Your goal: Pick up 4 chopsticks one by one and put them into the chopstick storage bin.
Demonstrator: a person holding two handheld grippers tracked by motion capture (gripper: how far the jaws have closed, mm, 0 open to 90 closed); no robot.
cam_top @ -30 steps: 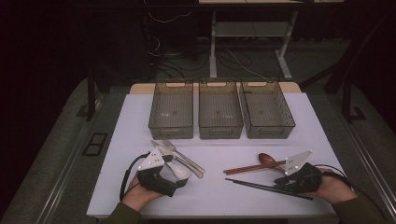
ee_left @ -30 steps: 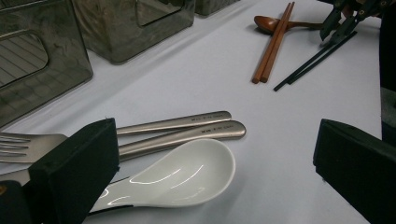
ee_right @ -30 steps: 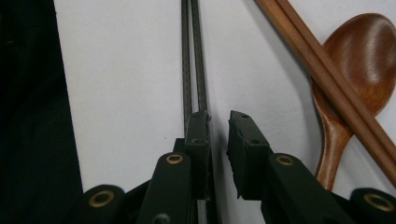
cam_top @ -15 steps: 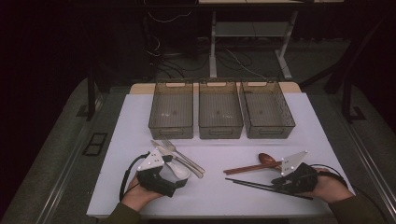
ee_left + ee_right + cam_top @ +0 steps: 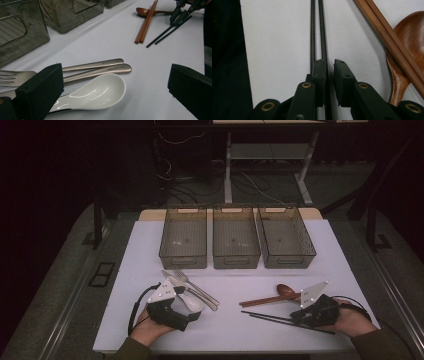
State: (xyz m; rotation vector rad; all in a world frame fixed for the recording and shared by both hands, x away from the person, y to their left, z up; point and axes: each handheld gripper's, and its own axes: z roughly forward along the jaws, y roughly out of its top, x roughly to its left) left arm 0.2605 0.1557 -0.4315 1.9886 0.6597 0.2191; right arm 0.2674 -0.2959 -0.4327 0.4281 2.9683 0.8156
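A white ceramic spoon [image 5: 100, 91] lies on the white table top [image 5: 150, 245], between the wide-apart jaws of my left gripper [image 5: 115, 80], which is open and not touching it. A metal fork [image 5: 12, 76] and two metal handles [image 5: 100, 68] lie just behind the spoon. At the front right, my right gripper [image 5: 330, 63] rests low over a pair of black chopsticks [image 5: 321, 20]. Its jaws stand close together with a narrow gap. One chopstick runs into that gap along the left pad and the other passes under the left jaw. Brown wooden chopsticks [image 5: 382, 27] and a wooden spoon [image 5: 409, 32] lie beside it.
Three dark see-through bins [image 5: 183, 237] [image 5: 236, 237] [image 5: 286, 237] stand in a row at the back of the table. In the high view the left gripper [image 5: 192, 310] and right gripper [image 5: 296, 316] sit near the front edge, each in a hand.
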